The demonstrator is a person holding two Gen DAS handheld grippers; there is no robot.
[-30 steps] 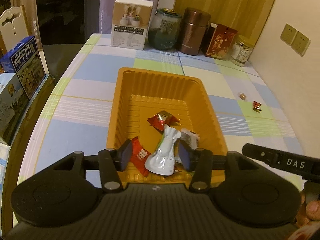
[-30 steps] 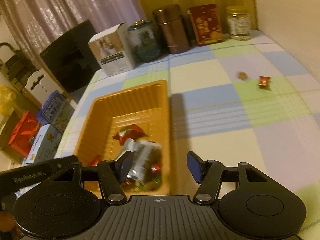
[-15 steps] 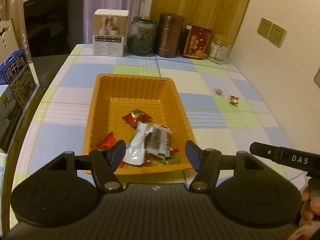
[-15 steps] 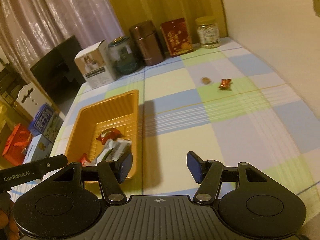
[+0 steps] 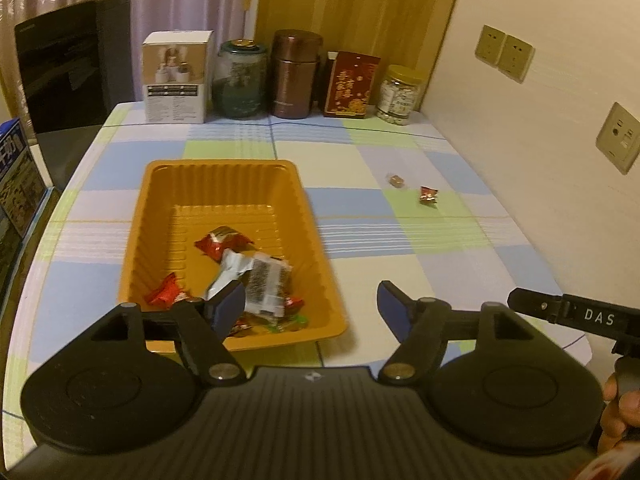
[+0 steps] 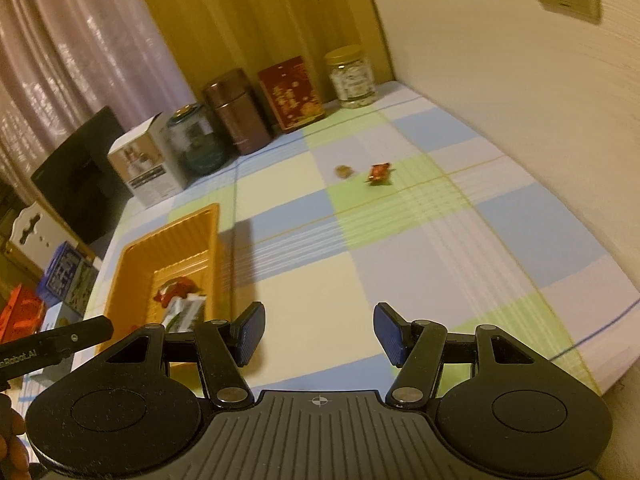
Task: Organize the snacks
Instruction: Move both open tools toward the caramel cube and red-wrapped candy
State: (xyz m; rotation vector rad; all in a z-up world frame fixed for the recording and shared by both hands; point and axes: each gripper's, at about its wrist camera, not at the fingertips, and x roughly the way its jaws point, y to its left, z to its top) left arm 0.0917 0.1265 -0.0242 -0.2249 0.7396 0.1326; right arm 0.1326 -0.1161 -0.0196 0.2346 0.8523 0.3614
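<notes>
Left wrist view: left gripper (image 5: 310,306) tilts down, jaws just widened, empty; right gripper (image 6: 319,334) likewise gapes empty.

The table (image 5: 440,264) is covered with a checked cloth in blue, green, cream and white. An orange tray (image 5: 168,216) rests on its left half. Two small wrapped candies, one brown (image 5: 396,179) and one red (image 5: 428,195), lie near each other on the right. Along the far edge stand a white box (image 5: 176,76), a glass jar (image 5: 239,78), a brown canister (image 5: 295,74), a red box (image 5: 351,85) and a clear jar (image 5: 400,94)
</notes>
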